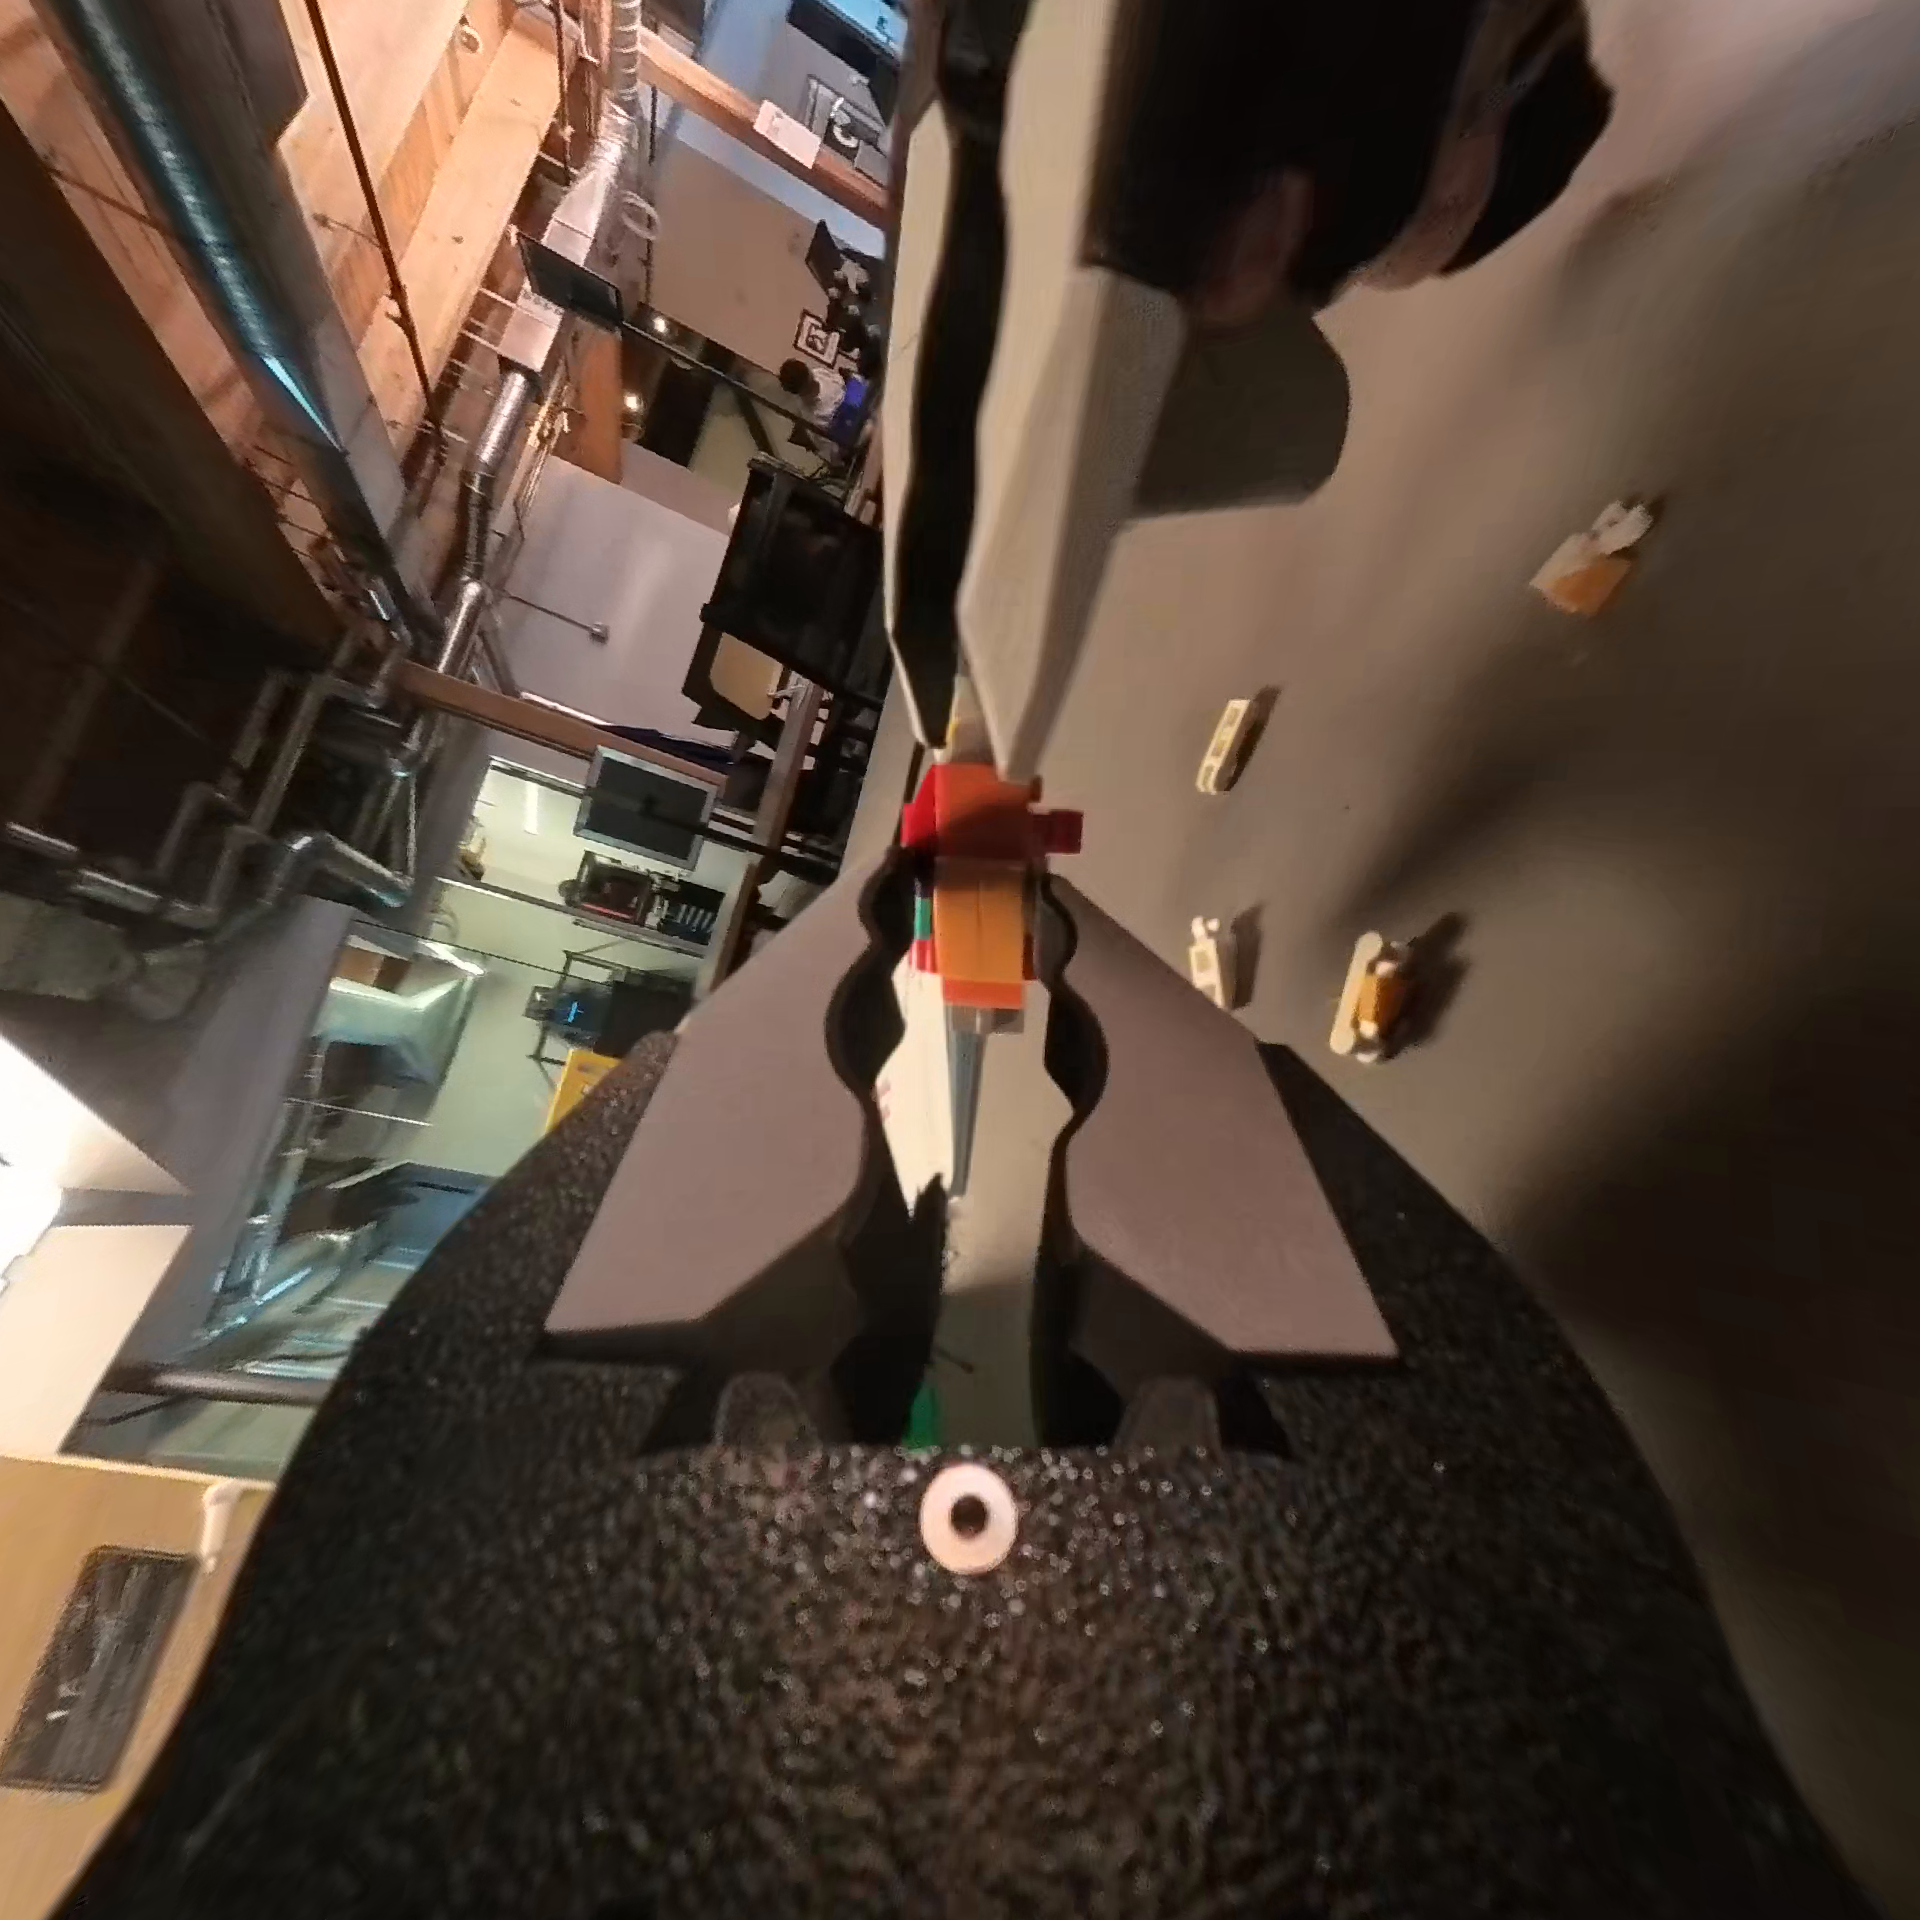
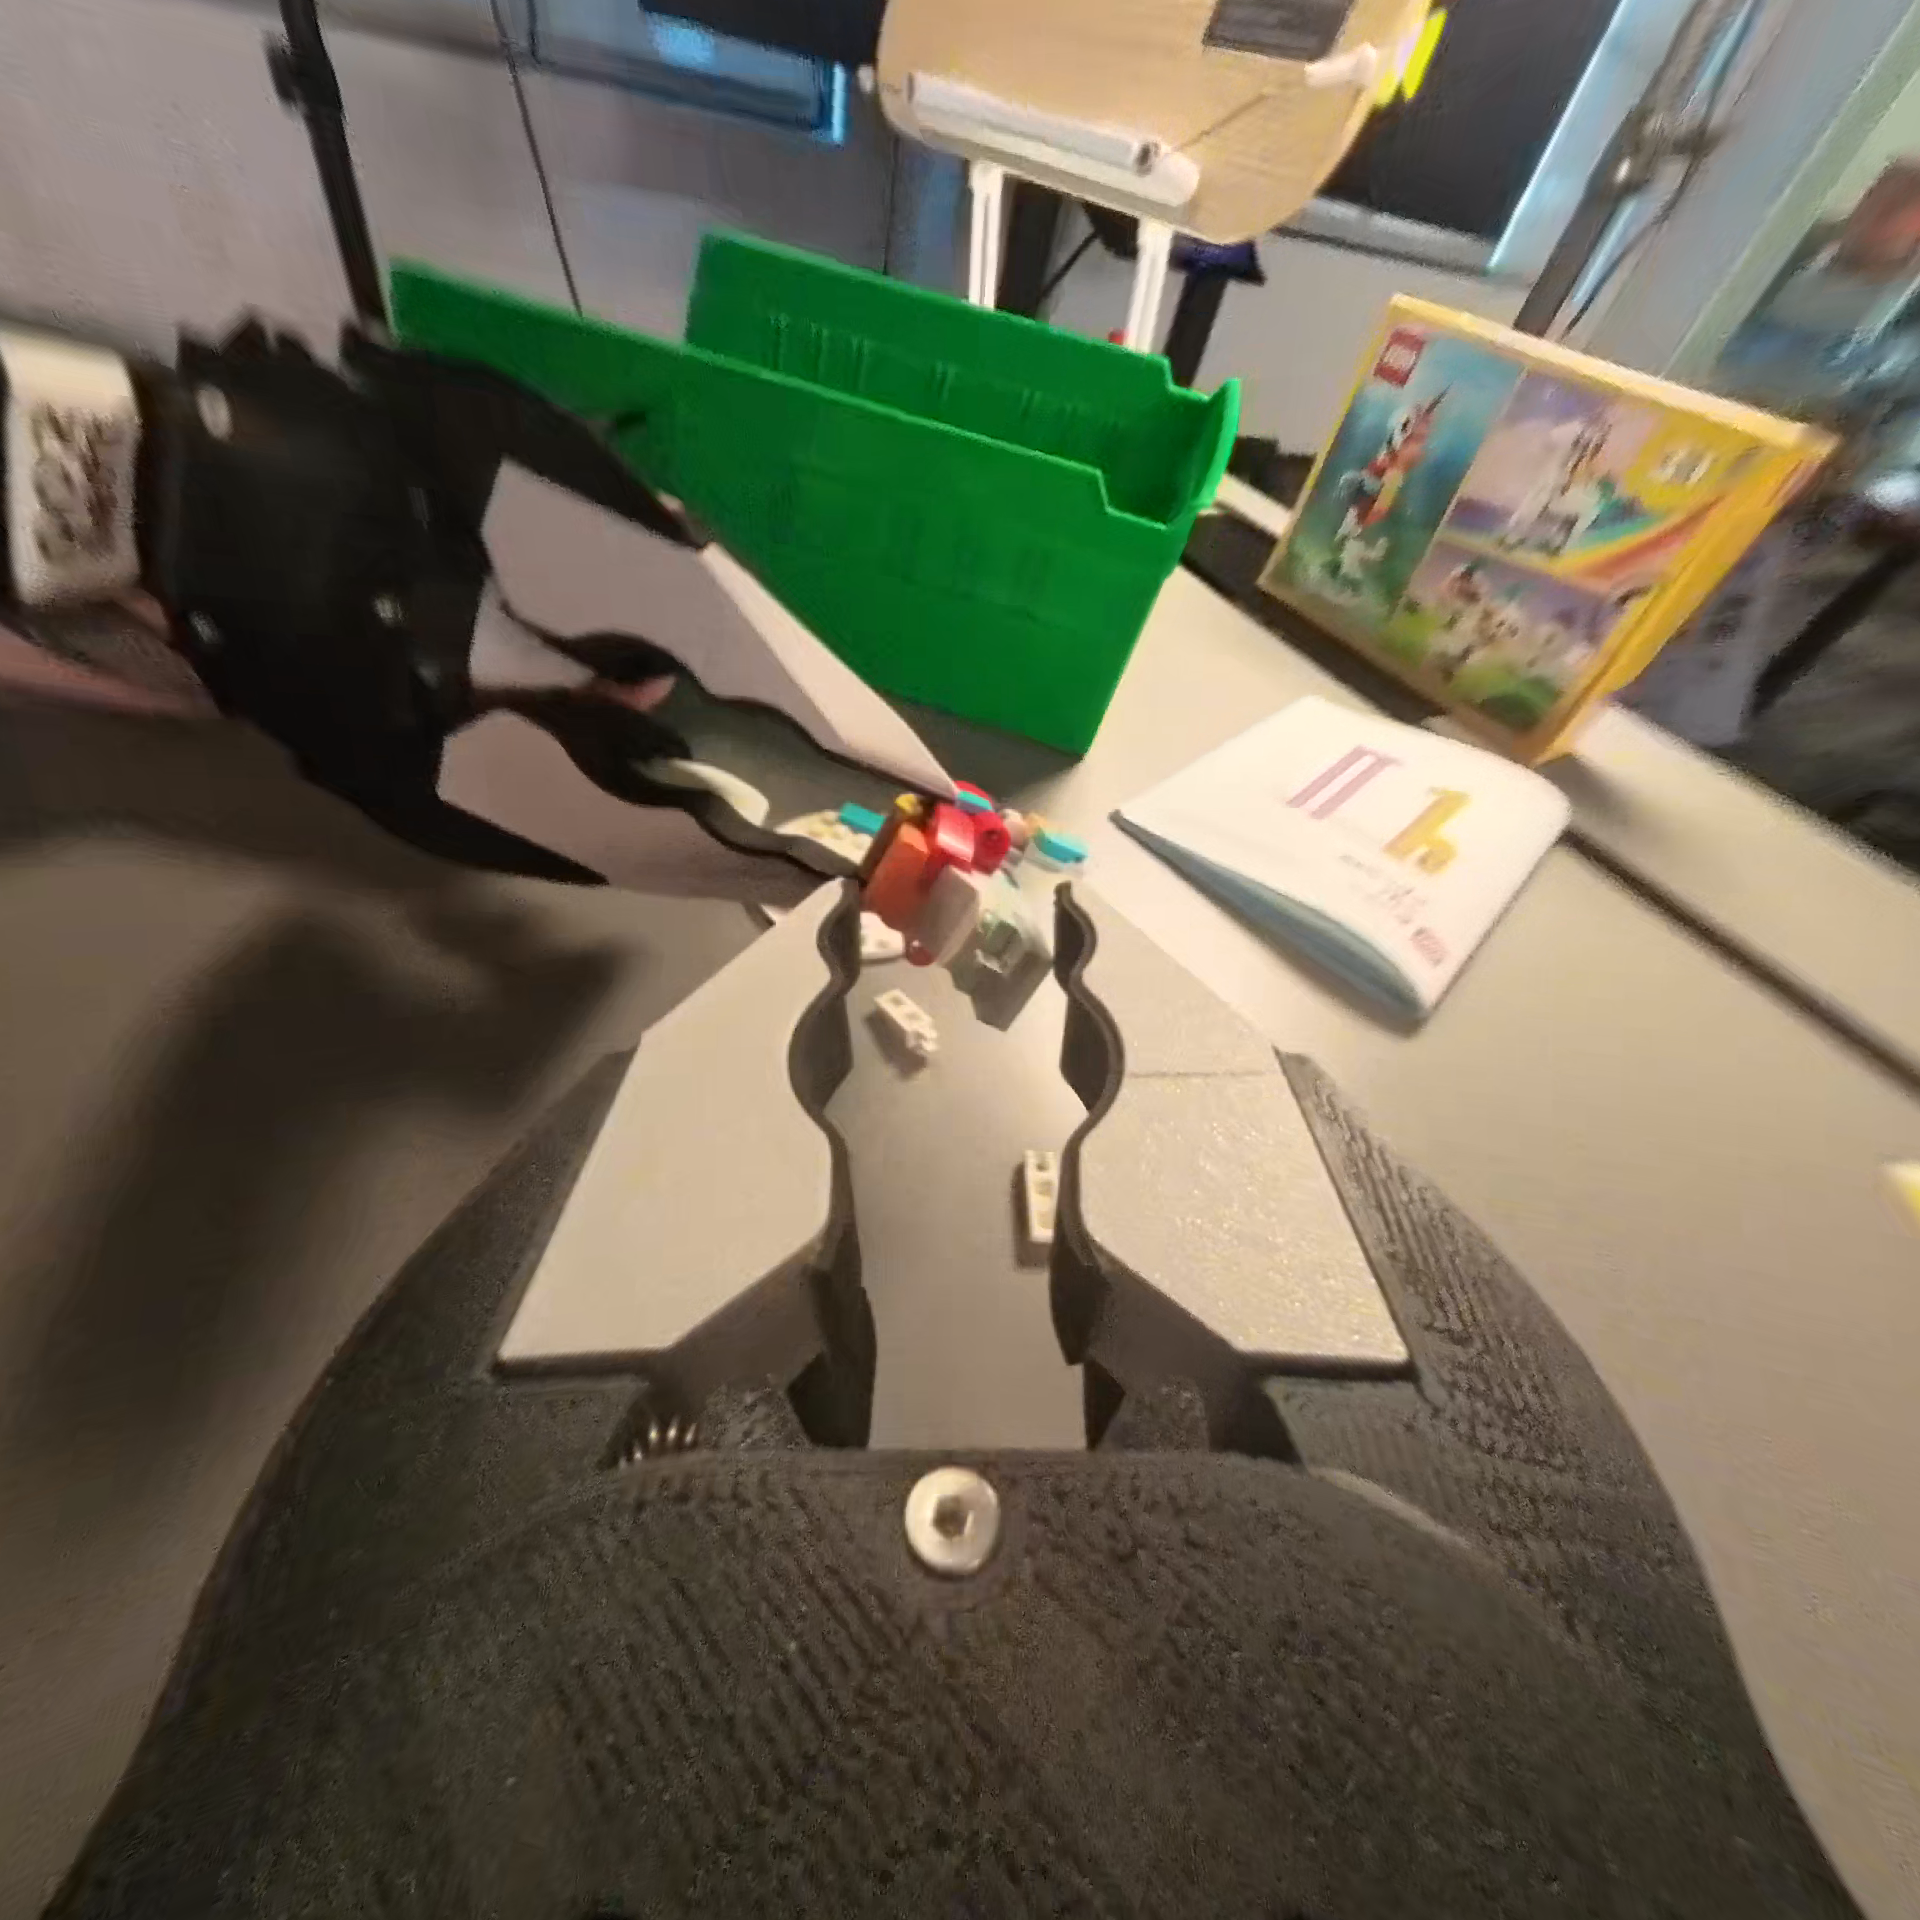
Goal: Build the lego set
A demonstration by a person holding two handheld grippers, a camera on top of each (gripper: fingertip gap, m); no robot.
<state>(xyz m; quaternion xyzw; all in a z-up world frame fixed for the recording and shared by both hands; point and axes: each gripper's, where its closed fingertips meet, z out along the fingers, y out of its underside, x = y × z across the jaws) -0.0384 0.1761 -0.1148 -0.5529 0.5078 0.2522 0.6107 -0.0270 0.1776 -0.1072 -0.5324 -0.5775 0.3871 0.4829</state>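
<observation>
Left gripper point(image 1: 971, 904) clamps small orange-red brick model point(image 1: 977, 914), pads pressing both sides; model held above grey table point(image 2: 1558, 1143), long axis along fingers. Right gripper point(image 2: 951, 914) meets it head-on, part open: left pad close beside model, right pad apart, no grip visible. Loose pale bricks point(image 2: 906, 1023) below; booklet point(image 2: 1351, 842), picture box point(image 2: 1538, 509), green bin point(image 2: 883, 488) well beyond, clear of path.

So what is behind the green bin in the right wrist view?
Behind the green bin stand a white-legged stand bearing a tan panel, and a grey wall. The stand's feet and whatever lies inside the bin are hidden by its walls.
</observation>
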